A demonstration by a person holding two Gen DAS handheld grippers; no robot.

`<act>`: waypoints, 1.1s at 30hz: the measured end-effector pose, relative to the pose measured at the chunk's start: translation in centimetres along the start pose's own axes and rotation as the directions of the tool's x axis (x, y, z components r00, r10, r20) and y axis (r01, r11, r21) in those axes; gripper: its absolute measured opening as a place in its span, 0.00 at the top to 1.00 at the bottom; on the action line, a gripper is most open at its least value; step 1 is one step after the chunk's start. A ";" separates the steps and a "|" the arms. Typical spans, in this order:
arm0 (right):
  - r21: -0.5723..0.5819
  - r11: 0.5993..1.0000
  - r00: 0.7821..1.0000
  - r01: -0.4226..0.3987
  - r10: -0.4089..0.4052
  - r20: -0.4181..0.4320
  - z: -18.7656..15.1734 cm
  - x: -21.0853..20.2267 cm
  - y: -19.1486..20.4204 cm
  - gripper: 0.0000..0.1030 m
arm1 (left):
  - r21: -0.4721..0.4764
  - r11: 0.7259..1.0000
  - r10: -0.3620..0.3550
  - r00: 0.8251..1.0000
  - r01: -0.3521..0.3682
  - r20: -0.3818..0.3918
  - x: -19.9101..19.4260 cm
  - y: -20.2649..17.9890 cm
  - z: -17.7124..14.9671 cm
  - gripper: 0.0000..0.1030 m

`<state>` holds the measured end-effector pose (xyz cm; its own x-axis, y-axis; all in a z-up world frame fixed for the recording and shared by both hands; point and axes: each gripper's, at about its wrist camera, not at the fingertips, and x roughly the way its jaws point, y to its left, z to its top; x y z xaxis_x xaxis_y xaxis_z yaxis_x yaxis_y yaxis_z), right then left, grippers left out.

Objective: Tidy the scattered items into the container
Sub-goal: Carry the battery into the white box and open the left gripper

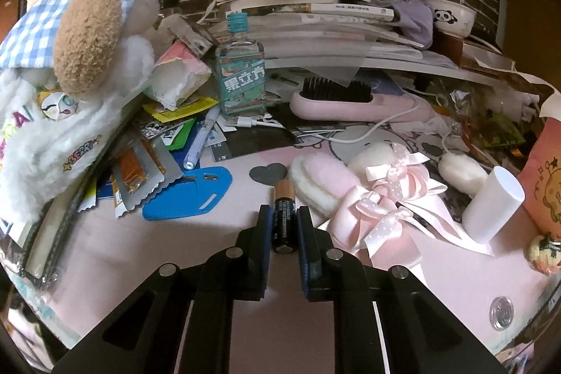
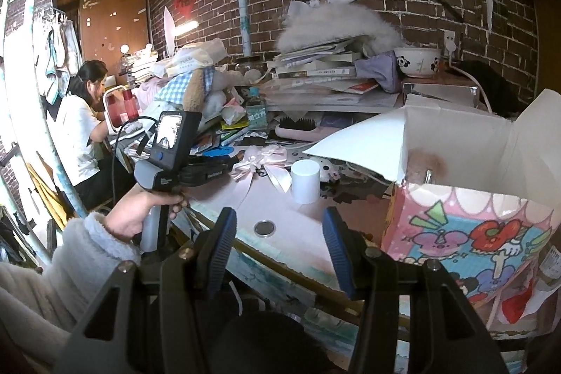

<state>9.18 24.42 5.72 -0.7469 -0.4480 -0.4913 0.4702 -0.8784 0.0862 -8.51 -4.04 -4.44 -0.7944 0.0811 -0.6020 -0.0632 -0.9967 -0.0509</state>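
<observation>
Left wrist view, taken from left to right: a white plush toy (image 1: 70, 86) with a tan ear and blue check cloth fills the upper left of the frame, leaning over a litter of foil sachets (image 1: 140, 170) and a blue plastic tag (image 1: 189, 195) on the pink counter (image 1: 196, 255). Right of these, in the upper middle, a small teal-labelled bottle (image 1: 241, 76) stands upright in front of a stack of books (image 1: 315, 9), with a pink hairbrush (image 1: 350, 100) lying just beside it. At centre the left gripper (image 1: 284, 216) has its jaws clenched on a battery (image 1: 284, 216), black with a copper end, held lengthwise and pointing away from the camera. Further right lie a pink ribbon bow (image 1: 385, 198), then a tilted white cup (image 1: 494, 205), and a coin (image 1: 501, 314) in the lower right.

Right wrist view: at the left edge a seated person (image 2: 84, 128) faces away. In the lower left a hand (image 2: 140, 216) in a fleecy sleeve grips the handle of the other tool, which reaches over the counter (image 2: 280, 209). In the lower middle the right gripper (image 2: 278, 247) hangs with its jaws released and nothing between the blue fingers (image 2: 221, 247). Beyond them sit the coin (image 2: 264, 228) and the white cup (image 2: 305, 181), upright here. At the right of the frame stands the container (image 2: 473, 233), an open pink cartoon-printed box with its white flaps raised; the battery is not yet in it.
</observation>
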 end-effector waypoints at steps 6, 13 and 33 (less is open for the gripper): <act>0.029 0.999 0.999 -0.036 0.036 -0.007 -0.6 1.0 -0.2 0.54 | -0.017 0.999 -0.030 0.999 0.030 0.022 -0.9 0.1 0.3 0.92; 0.062 0.997 0.998 -0.055 0.058 -0.033 -1.3 3.7 0.0 0.54 | -0.016 0.996 -0.091 0.994 0.092 0.057 -2.9 -0.5 1.7 0.92; 0.187 0.972 0.988 0.142 -0.127 -0.090 -0.9 9.8 0.3 0.54 | 0.210 0.855 -0.500 0.861 0.474 0.092 -10.1 -9.7 8.5 0.92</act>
<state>2.40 19.87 0.16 -0.7551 -0.3159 -0.5744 0.2629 -0.9486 0.1760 -5.00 4.79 8.91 -0.7078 0.5682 -0.4198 -0.5579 -0.8141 -0.1613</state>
